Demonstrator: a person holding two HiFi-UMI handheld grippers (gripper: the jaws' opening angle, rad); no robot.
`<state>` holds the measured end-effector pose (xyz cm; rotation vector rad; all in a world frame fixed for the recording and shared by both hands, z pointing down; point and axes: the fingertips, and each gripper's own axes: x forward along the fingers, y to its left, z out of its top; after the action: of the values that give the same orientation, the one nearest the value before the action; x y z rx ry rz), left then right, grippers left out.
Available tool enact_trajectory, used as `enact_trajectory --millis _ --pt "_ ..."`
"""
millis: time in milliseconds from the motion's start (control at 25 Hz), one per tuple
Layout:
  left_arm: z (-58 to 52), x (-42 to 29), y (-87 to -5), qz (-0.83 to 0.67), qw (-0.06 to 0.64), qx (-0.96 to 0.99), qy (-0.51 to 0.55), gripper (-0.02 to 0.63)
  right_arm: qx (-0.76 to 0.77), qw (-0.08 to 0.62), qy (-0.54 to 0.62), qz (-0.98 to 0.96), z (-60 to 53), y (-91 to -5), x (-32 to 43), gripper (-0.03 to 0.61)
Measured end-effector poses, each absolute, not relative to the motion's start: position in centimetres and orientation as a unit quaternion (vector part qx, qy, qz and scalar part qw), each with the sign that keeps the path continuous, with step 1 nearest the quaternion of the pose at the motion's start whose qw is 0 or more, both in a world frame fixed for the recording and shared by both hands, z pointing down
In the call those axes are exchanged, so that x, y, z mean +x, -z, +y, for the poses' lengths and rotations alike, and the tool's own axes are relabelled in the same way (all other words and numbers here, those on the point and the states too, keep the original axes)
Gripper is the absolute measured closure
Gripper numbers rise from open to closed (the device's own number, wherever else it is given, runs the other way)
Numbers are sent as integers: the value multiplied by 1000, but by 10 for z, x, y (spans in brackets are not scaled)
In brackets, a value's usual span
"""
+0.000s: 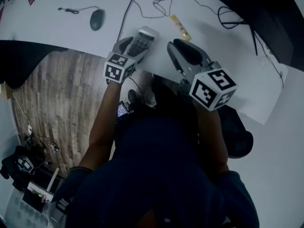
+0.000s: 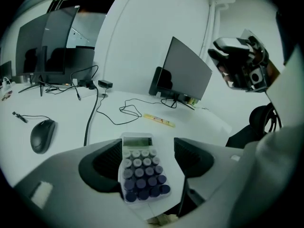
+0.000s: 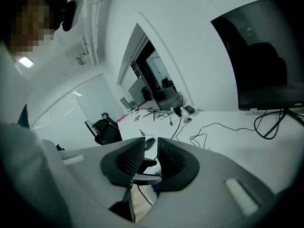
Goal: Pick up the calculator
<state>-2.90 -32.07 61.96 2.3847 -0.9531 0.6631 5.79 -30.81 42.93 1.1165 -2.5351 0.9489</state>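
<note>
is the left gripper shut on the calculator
No, the calculator lies between the left gripper's open jaws, with bare table beside it.

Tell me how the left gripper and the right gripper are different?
The left gripper has its jaws wide apart; the right gripper has them close together. The left gripper has the calculator between its jaws; the right gripper has nothing. Both carry a cube with square markers.

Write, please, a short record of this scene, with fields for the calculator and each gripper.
left gripper: jaws apart around the calculator, not gripping it
right gripper: jaws close together, nothing between them
calculator: flat on the white desk, near its front edge
also on desk: computer mouse, monitor
</note>
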Motion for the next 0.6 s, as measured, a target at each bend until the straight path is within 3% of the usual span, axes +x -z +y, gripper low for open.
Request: enact_trajectory --millis 320,600 --pt "-318 -20 -664 -352 245 850 -305 163 378 110 -323 -861 -307 -433 58 502" --pt "-319 -16 -687 -362 236 835 -342 133 375 113 -325 -861 -306 -437 57 502"
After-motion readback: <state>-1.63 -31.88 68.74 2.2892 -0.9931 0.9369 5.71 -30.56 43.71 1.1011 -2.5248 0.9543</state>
